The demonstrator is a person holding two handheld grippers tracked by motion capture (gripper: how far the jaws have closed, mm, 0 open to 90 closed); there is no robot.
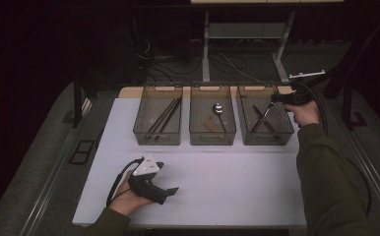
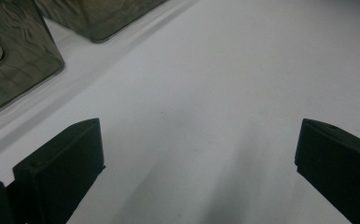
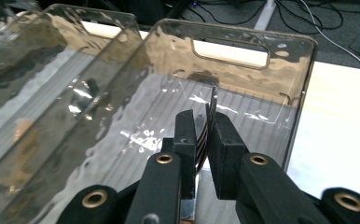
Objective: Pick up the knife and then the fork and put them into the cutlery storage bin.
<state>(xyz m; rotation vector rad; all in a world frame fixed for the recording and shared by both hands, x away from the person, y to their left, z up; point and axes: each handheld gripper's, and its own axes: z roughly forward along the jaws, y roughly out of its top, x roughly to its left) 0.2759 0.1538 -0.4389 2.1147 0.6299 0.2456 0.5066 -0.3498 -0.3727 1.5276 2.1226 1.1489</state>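
A person at a broad white bench [image 1: 227, 182] sorts cutlery into three smoky translucent plastic bins with cut-out handles, set in a row along its far side. The right-hand bin [image 1: 266, 133] already holds a few dark-handled utensils [image 1: 262, 120]; the middle bin [image 1: 212, 137] has a steel spoon [image 1: 218, 108], and the left one [image 1: 157, 137] long dark sticks [image 1: 164, 117].

The right claw [image 3: 205, 128] hangs over the right-hand bin's far end, its jaws nearly together and clamped on a slim metal fork [image 3: 211, 109], tines pointing up past the pads. The left claw [image 2: 197, 154] rests low on the near bench, jaws wide apart with nothing between them.

To finish the drop cleanly, the fork likely needs to go lower, inside the walls and in line with the pieces below, before the pads part, since letting go from up high risks a bounce off the rim.
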